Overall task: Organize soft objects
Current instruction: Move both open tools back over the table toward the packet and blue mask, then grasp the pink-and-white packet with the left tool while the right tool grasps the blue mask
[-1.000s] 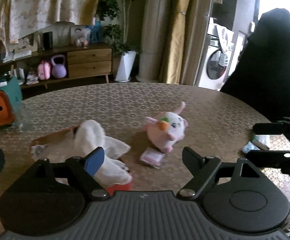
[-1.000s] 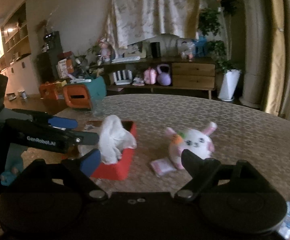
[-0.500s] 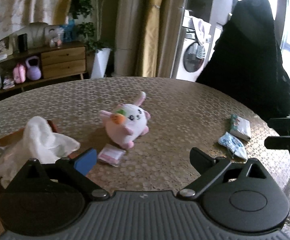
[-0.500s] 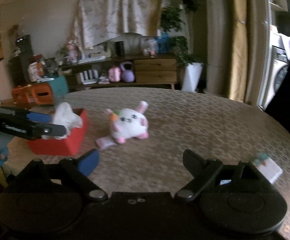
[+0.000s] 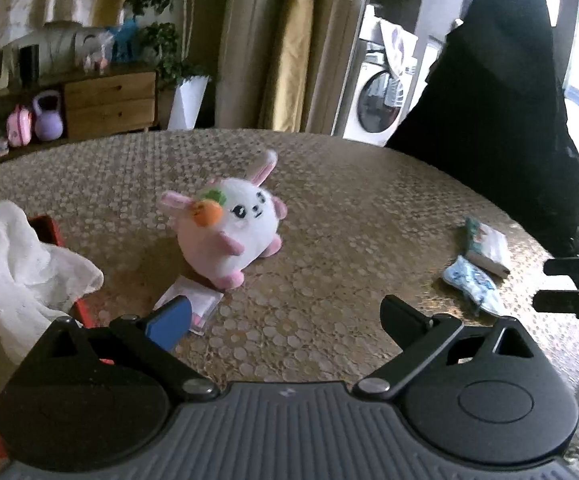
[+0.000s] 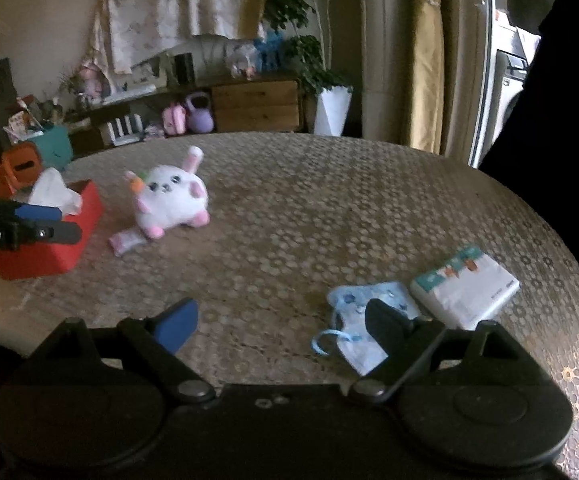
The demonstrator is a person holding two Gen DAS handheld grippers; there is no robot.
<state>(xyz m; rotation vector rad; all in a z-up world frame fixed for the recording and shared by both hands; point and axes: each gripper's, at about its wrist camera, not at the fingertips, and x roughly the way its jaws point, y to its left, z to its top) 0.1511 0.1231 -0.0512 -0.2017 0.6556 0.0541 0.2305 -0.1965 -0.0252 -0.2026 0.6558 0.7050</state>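
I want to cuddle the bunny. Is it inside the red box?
No, the bunny sits on the table beside the red box, not in it.

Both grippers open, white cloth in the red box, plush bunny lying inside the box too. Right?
Not quite. The plush bunny is not in the red box; it sits on the table beside it, as the right wrist view shows. The white cloth is in the box, and both grippers are open.

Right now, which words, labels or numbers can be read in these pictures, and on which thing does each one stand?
"GenRobot.AI": white letters on the side of the left claw, seen from the right wrist; the first letters are partly cut.
Tissue pack: small print along its edge, too blurred to read.
Small pink packet: no legible text.
Nothing else is readable.
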